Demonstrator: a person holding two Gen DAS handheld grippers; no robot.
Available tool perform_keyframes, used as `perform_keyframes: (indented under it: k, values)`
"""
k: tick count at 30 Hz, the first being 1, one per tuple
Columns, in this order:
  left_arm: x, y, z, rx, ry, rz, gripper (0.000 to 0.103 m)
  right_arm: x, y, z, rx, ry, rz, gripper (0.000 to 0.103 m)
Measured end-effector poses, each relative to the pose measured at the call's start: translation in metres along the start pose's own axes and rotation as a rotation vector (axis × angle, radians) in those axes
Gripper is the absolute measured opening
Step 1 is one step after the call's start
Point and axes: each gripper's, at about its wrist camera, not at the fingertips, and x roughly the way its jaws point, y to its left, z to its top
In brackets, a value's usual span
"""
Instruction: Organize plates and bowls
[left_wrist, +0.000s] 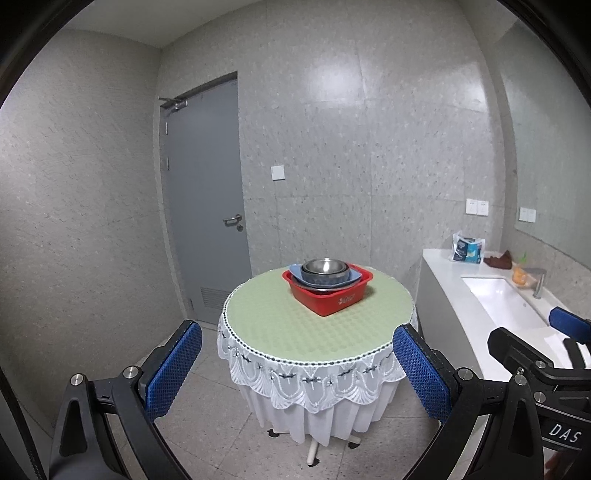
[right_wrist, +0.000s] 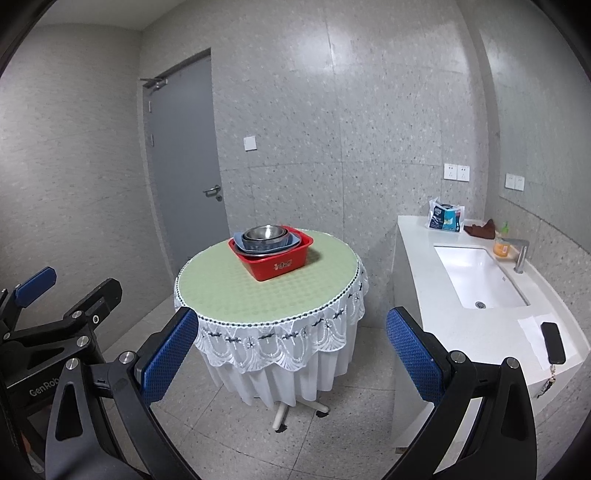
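A red plastic basin (left_wrist: 330, 299) (right_wrist: 275, 263) stands on a round table (left_wrist: 280, 325) (right_wrist: 229, 288) with a green top and a white lace cloth. Inside it lies a blue plate (left_wrist: 351, 277) (right_wrist: 291, 238) with nested steel bowls (left_wrist: 325, 269) (right_wrist: 265, 234) on top. My left gripper (left_wrist: 297, 365) is open and held well short of the table, with nothing between its blue pads. My right gripper (right_wrist: 291, 354) is open too, just as far back and empty. Each gripper shows at the edge of the other's view.
A white counter with a sink (right_wrist: 480, 277) (left_wrist: 498, 306) runs along the right wall, holding a faucet (right_wrist: 521, 254), an orange bottle (right_wrist: 500, 248), a brown cloth (right_wrist: 480, 228), a packet (right_wrist: 446, 216) and a black phone (right_wrist: 553, 341) on paper. A grey door (left_wrist: 205, 206) is shut behind the table.
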Motion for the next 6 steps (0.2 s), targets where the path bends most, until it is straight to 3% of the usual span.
perform_keyframes:
  k: [6]
  values:
    - [0.058,0.005,0.025,0.019,0.025,-0.013,0.102,0.040,0.003,0.014,0.023,0.022,-0.025,0.103]
